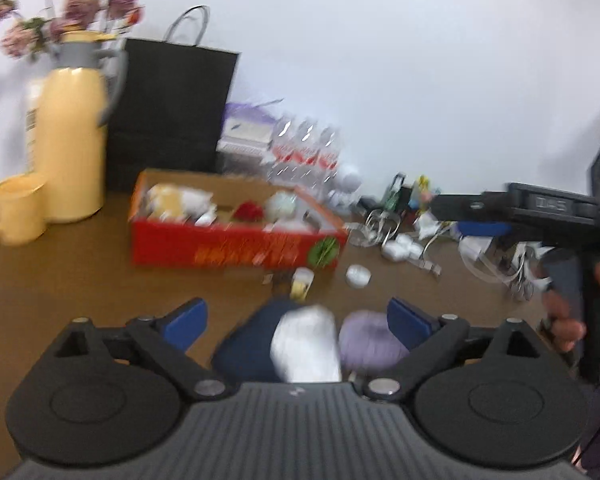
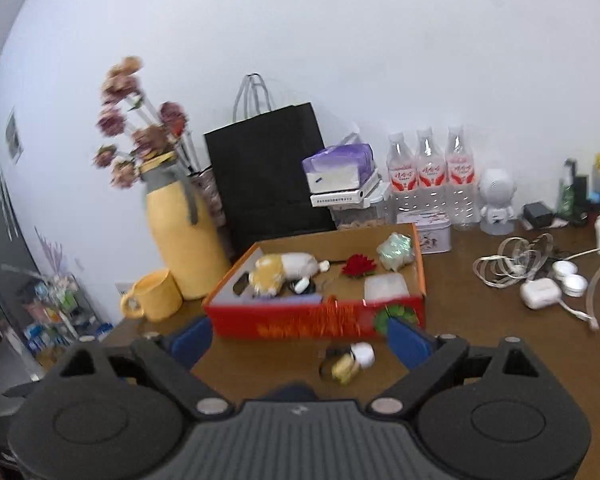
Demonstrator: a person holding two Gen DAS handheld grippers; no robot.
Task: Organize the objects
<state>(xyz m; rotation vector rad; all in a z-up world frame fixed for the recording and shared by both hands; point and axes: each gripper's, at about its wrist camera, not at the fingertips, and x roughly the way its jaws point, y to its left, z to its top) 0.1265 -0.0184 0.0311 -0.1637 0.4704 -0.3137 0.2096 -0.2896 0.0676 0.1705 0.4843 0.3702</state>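
Both tools gape empty: left tool (image 1: 296, 322) over soft rounded bundles (image 1: 306, 344), right tool (image 2: 300, 340) facing cardboard box (image 2: 320, 320)

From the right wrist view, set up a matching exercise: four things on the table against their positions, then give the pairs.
1. red flower
2. yellow mug
3. white earbud case
4. small jar

A. left of the yellow thermos's base
B. inside the red box
C. table, right of the box
D. table, in front of the box

Pairs: 1-B, 2-A, 3-C, 4-D
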